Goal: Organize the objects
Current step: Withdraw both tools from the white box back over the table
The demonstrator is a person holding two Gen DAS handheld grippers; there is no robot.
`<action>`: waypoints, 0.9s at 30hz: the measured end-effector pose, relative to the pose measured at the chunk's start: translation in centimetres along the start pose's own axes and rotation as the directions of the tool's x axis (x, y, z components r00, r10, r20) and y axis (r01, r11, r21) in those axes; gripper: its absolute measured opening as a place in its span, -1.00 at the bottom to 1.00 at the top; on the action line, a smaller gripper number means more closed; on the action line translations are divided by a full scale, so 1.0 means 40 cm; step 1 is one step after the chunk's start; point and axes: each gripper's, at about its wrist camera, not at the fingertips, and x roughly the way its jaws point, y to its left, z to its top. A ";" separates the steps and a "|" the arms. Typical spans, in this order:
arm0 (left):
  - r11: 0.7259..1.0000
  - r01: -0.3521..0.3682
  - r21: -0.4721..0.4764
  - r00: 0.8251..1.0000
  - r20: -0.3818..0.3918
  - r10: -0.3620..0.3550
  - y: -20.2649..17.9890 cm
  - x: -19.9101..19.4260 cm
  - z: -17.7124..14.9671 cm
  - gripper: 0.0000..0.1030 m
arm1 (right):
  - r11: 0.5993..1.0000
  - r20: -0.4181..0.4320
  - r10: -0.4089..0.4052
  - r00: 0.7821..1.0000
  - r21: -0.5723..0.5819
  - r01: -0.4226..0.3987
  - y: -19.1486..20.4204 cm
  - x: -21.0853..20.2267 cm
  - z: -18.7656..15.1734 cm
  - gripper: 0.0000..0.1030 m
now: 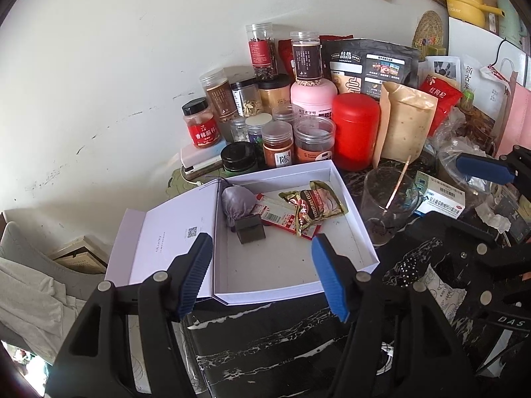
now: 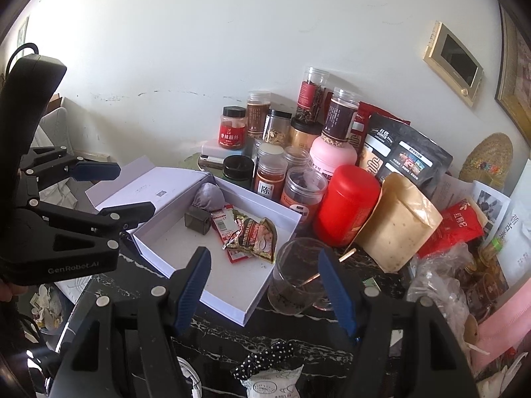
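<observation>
I am holding my left hand-held gripper (image 1: 262,275) and right hand-held gripper (image 2: 265,290) spread and empty over the desk (image 1: 282,338); one white box (image 1: 365,255) is lying open, holding four things: one grey pouch (image 1: 236,203), one dark block (image 1: 250,230), two packets (image 1: 312,210).

Left gripper (image 1: 262,277) jaws apart, empty, angled downward; right gripper (image 2: 264,287) likewise
</observation>
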 end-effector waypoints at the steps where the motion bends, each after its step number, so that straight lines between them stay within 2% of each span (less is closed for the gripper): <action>1: 1.000 0.006 -0.001 1.000 0.001 -0.006 -0.005 -0.007 -0.007 0.23 | 1.000 -0.002 0.000 1.000 -0.001 0.000 0.001 -0.005 -0.007 0.32; 10: 1.000 0.024 0.006 1.000 0.017 -0.024 -0.054 -0.071 -0.074 0.28 | 1.000 -0.013 0.004 1.000 0.011 -0.004 0.001 -0.048 -0.079 0.32; 17: 0.998 0.064 0.019 0.998 0.017 -0.065 -0.102 -0.106 -0.124 0.40 | 1.000 -0.018 0.008 1.000 0.029 -0.007 -0.009 -0.077 -0.137 0.32; 27: 0.991 0.132 0.012 0.991 -0.002 -0.132 -0.172 -0.115 -0.191 0.40 | 0.999 -0.041 0.007 0.999 0.051 -0.005 -0.033 -0.109 -0.225 0.32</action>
